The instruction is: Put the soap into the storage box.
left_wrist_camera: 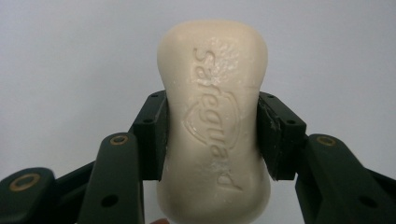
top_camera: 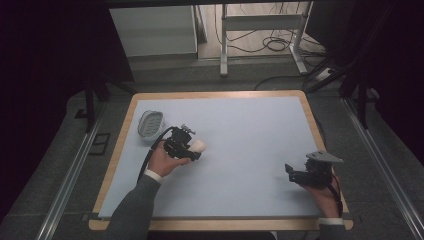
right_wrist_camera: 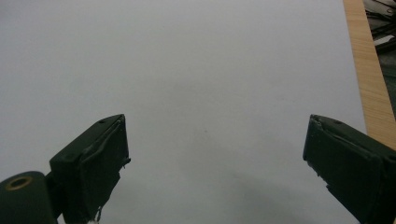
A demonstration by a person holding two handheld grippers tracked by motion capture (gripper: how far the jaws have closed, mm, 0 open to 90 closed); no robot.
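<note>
The left gripper (top_camera: 196,146) holds the soap (top_camera: 199,145), near the soap dish (top_camera: 150,123).

In the high view the soap is left of the middle, squeezed at its waist between the jaws, maybe just above the tabletop (top_camera: 250,135), though that is hard to tell. The dish sits in the upper left of the tabletop. Next, I think, the soap must swing left and go down into the dish. The right gripper (top_camera: 292,172), low on the right, is wide open and holds nothing.

You have a pale blue, wood-edged tabletop (top_camera: 240,150), and beyond it a white metal frame (top_camera: 260,30) with black cables (top_camera: 272,45).
</note>
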